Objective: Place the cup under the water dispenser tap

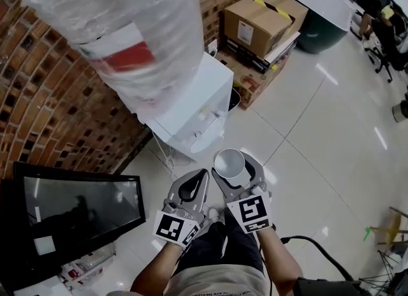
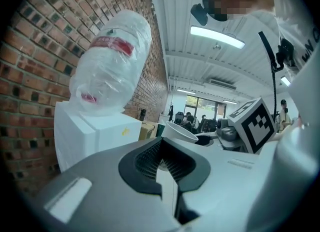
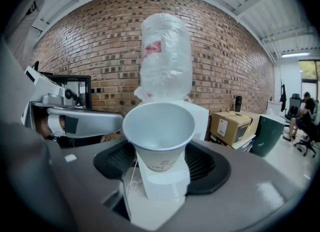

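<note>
A white paper cup (image 1: pixel 229 162) stands upright between the jaws of my right gripper (image 1: pixel 236 172), which is shut on its lower part; in the right gripper view the cup (image 3: pixel 159 131) fills the middle, its mouth empty. Beyond it stands the white water dispenser (image 1: pixel 197 106), topped by a large plastic-wrapped bottle (image 1: pixel 127 39) with a red label. The cup is short of the dispenser's front, over the floor. Its taps are hard to make out. My left gripper (image 1: pixel 199 177) is close on the left, shut and empty, and the left gripper view catches the cup (image 2: pixel 178 130) at its right.
A brick wall (image 1: pixel 38 97) runs behind the dispenser. A dark flat screen (image 1: pixel 76 205) leans against the wall at lower left. Cardboard boxes (image 1: pixel 261 20) and a green bin (image 1: pixel 325 27) stand beyond the dispenser. A black cable (image 1: pixel 312 244) lies on the white tiled floor.
</note>
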`<state>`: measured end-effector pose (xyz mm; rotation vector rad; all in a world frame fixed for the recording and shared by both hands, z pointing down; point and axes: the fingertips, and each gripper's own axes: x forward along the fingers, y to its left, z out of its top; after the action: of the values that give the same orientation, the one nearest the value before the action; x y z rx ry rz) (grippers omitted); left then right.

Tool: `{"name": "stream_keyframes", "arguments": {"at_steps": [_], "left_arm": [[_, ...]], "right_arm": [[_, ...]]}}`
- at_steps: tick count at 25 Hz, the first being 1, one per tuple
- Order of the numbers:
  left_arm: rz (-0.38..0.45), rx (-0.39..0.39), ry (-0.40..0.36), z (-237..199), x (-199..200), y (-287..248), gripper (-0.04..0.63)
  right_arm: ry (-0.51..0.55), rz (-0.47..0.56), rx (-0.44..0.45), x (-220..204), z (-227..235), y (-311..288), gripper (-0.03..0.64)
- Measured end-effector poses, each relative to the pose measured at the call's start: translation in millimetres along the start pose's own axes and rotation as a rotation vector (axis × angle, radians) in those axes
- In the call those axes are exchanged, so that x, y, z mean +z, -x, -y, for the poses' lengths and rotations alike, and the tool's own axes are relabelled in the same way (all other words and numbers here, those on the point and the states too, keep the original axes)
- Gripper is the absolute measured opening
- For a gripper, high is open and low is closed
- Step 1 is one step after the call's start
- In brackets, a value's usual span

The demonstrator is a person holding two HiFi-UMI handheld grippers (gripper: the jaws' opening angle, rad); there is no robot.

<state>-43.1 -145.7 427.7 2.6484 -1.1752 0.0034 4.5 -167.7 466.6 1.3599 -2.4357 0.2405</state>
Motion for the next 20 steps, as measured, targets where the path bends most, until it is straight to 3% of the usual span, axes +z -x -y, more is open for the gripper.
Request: {"name": "stream_keyframes", "arguments": {"at_steps": [8,20], "left_arm": [[-0.047,0.025,0.021,-20.5,-53.3,-34.1,0.000],[-0.112,0.058,0.027,-53.0,-131.0,-68.7,0.000]], "right_arm": [[-0.024,-0.012,-0.031,-51.1,30.1,-53.7,0.318],[-0.034,-0.063,0.031,-146.5,46.6,-141.3,0.316]]}}
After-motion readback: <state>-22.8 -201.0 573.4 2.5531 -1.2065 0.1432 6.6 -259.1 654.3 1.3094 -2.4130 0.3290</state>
